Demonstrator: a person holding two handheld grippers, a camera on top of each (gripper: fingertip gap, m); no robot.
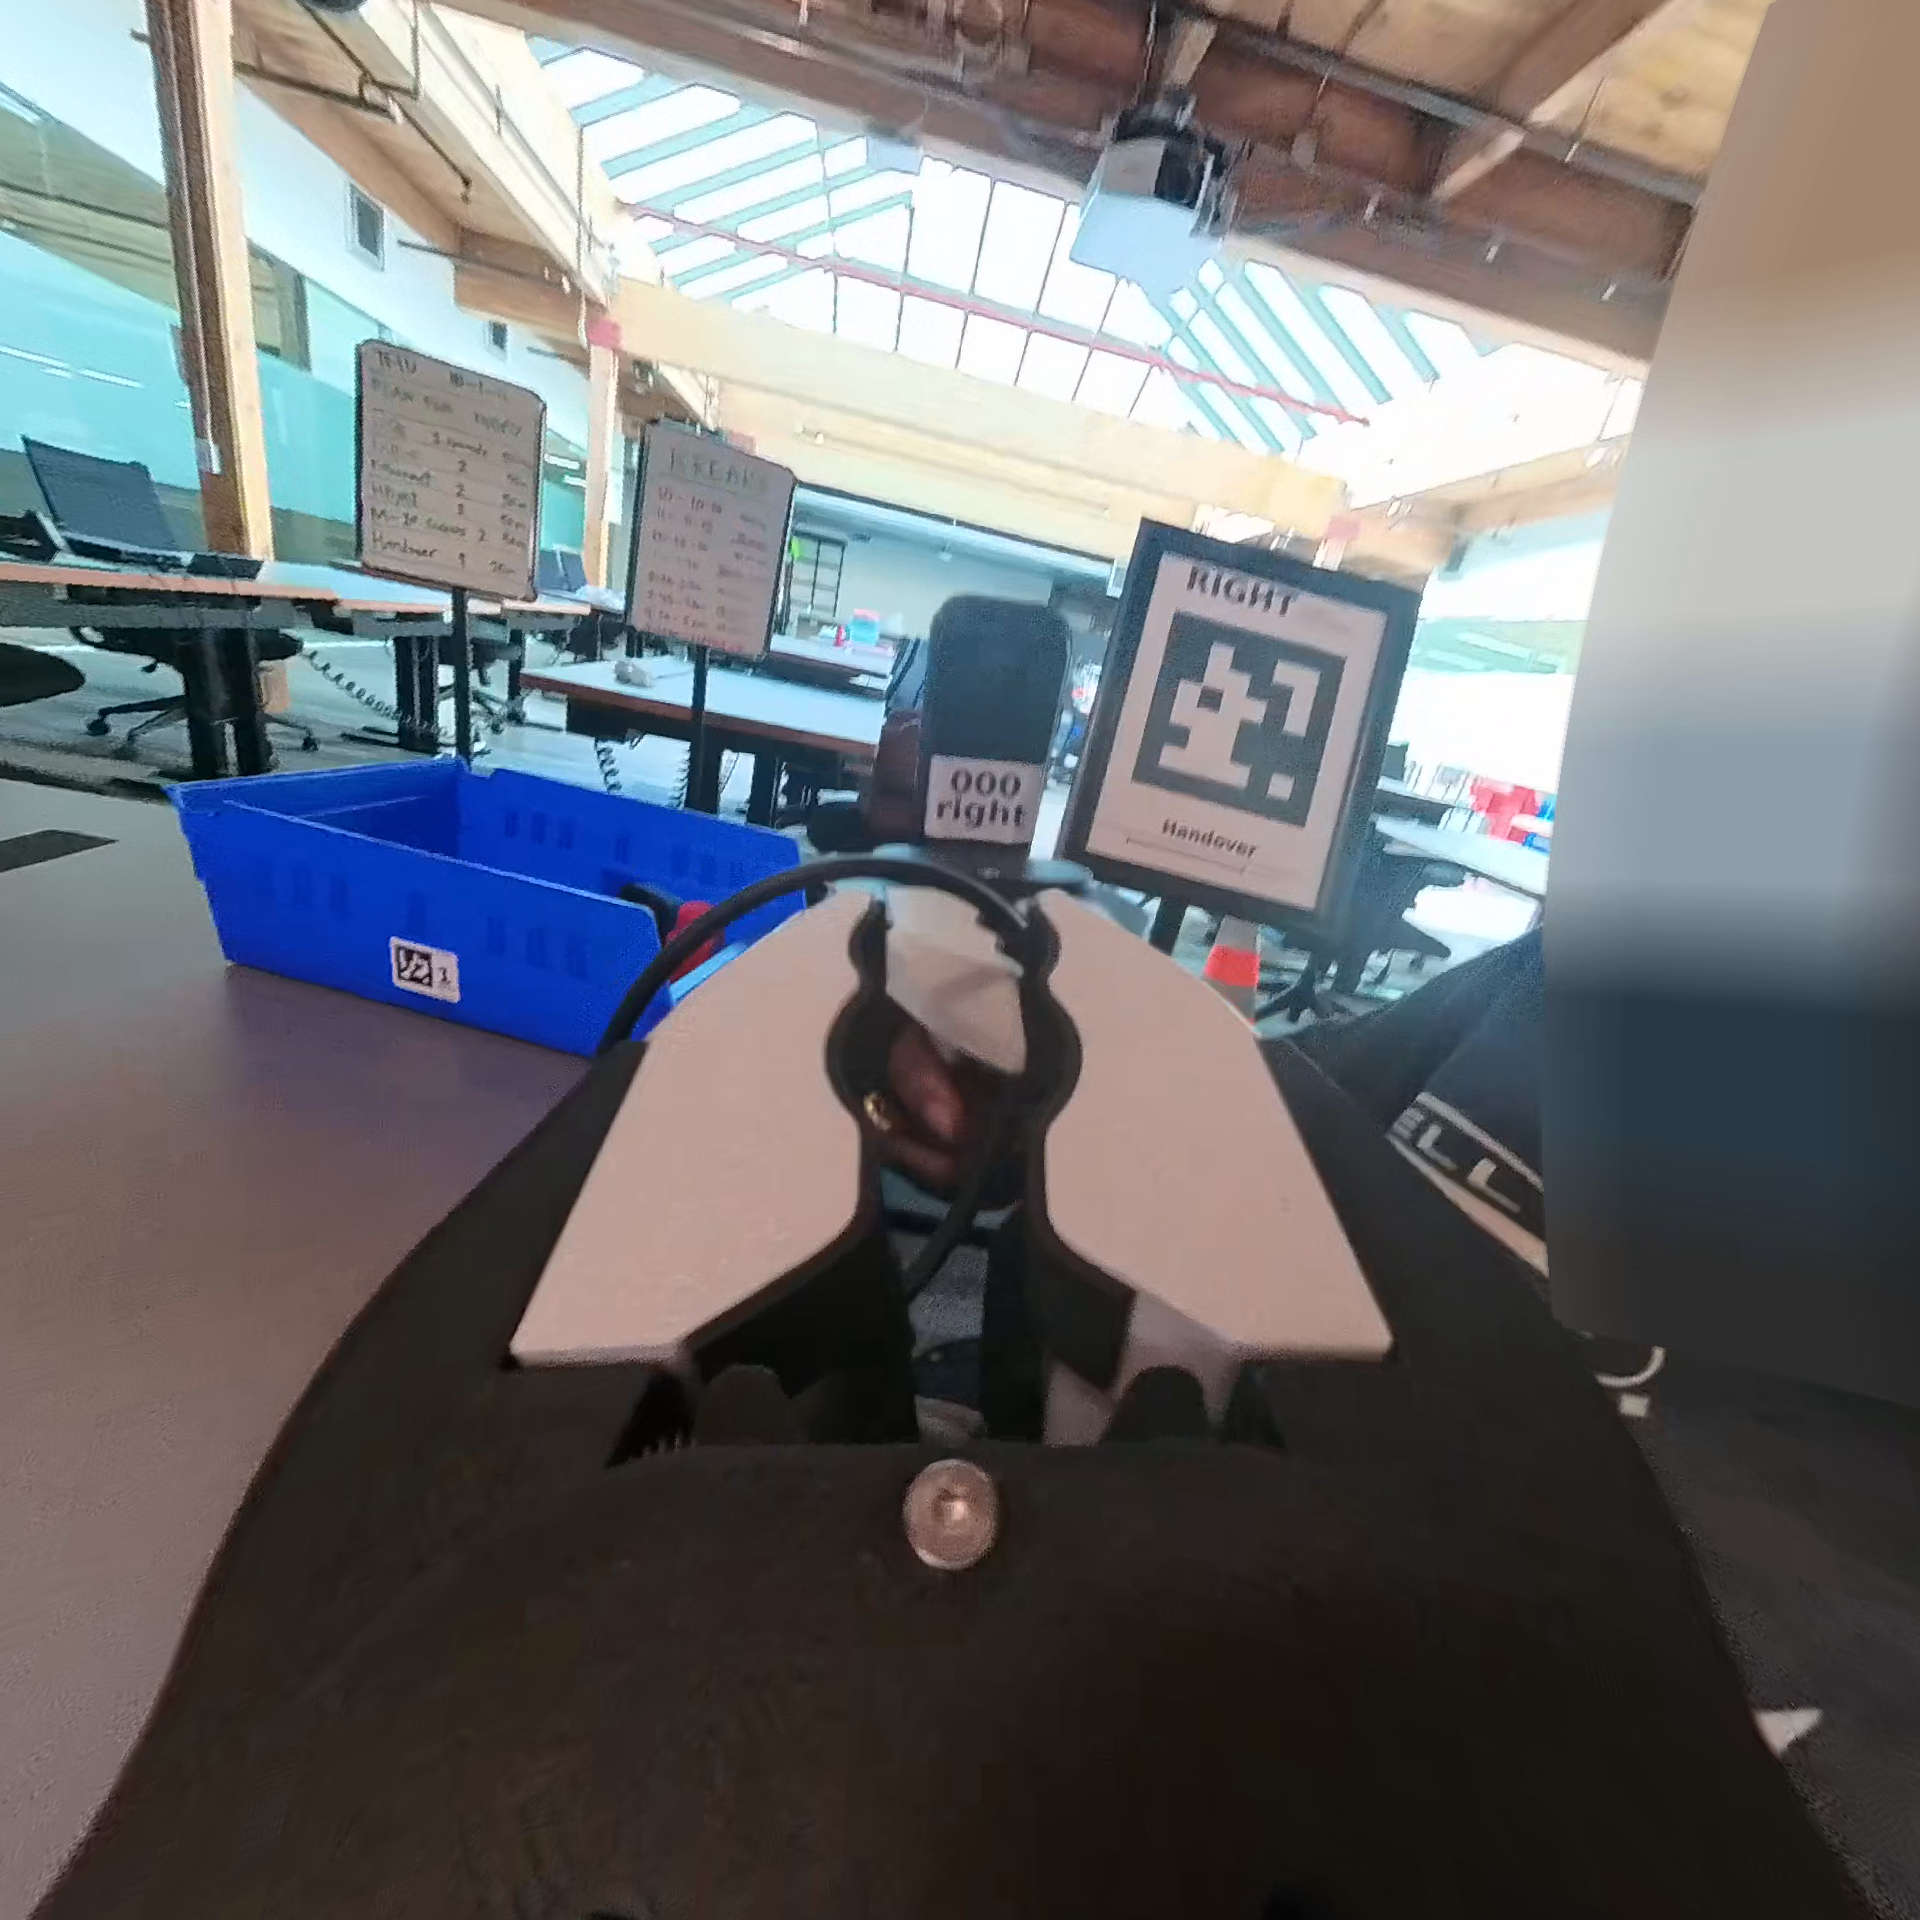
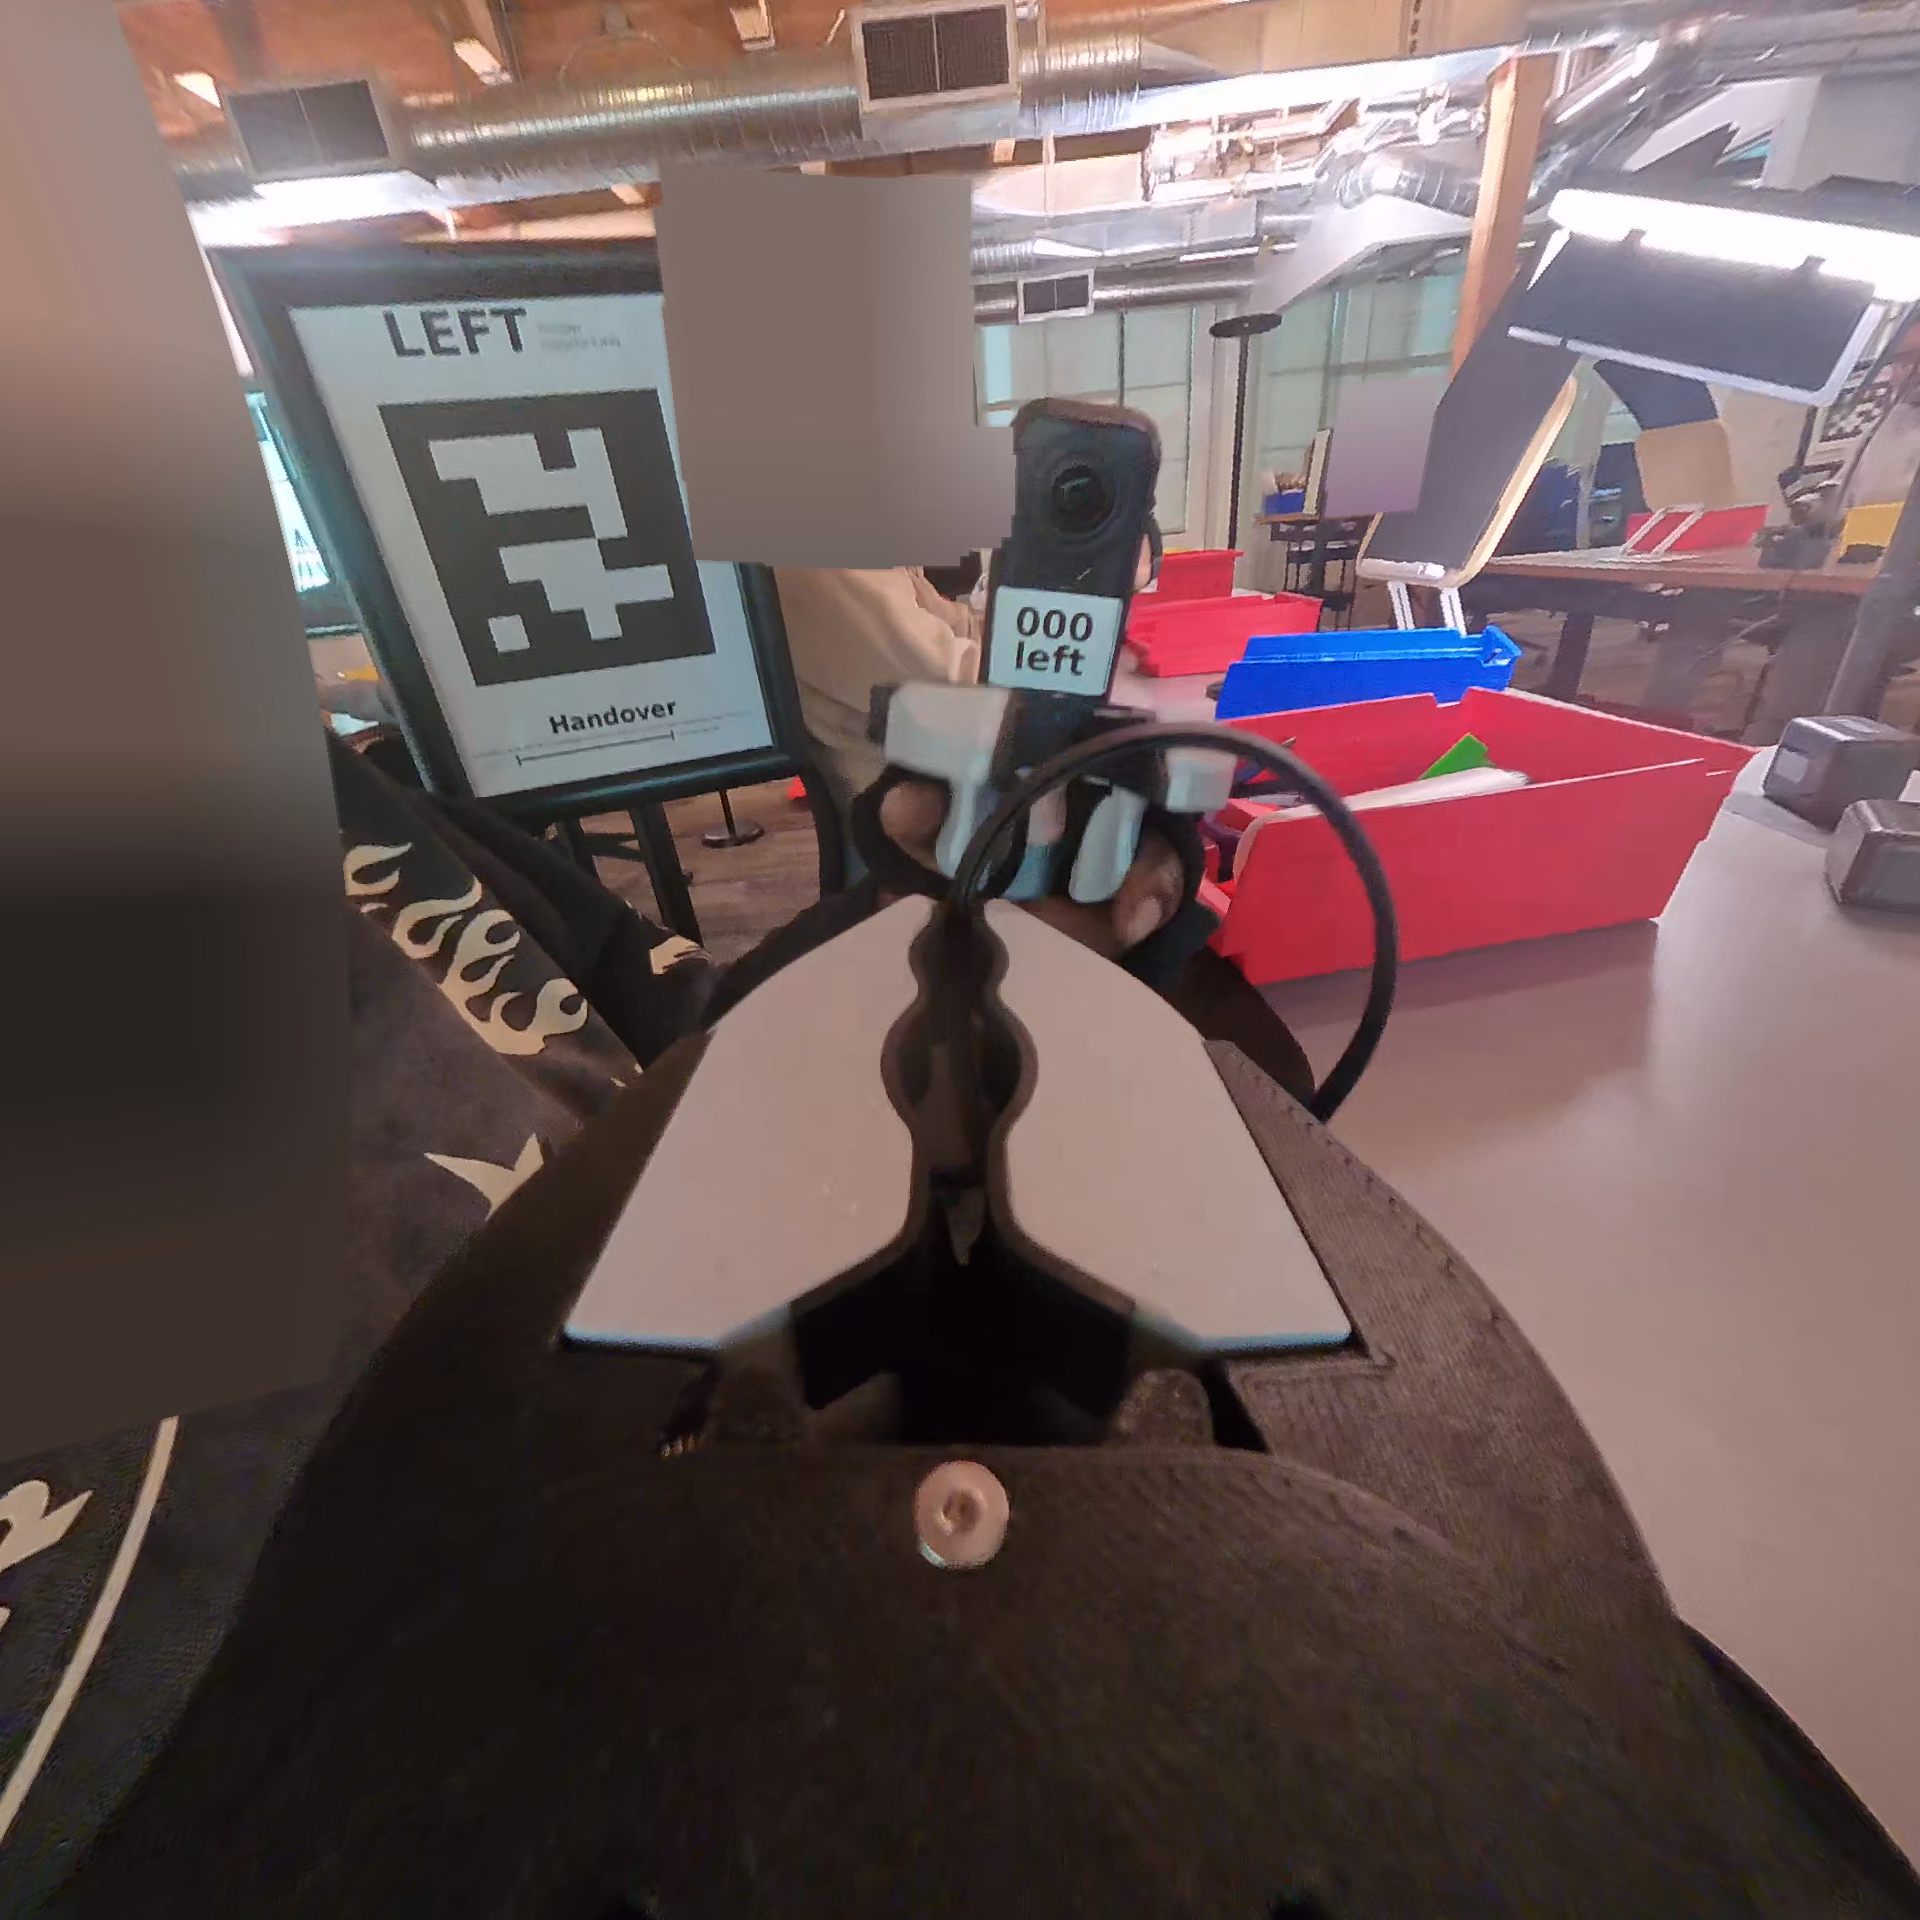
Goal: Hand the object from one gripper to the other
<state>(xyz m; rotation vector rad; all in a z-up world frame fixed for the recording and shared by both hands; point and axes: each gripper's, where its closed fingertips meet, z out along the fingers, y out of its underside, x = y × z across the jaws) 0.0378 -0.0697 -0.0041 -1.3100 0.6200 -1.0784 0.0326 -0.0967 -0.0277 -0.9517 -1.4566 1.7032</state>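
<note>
Black gripper [image 2: 961, 914], grey fingers [image 2: 790, 1174], flame-print sleeve [image 2: 468, 966]

A timber-beamed ceiling [image 1: 1039, 62] with skylights [image 1: 935, 239] is seen at twelve o'clock; desks [image 1: 156, 597] stand at nine, silver ducting [image 2: 623, 114] runs overhead, windows [image 2: 1122, 416] are set at one

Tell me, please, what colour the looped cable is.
Black; the looped cable shows best in the right wrist view.

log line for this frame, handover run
phase: mid-handover | object: black cable loop | left tongs: shut on cable | right tongs: shut on cable | tongs tip to tip | blue bin behind
</note>
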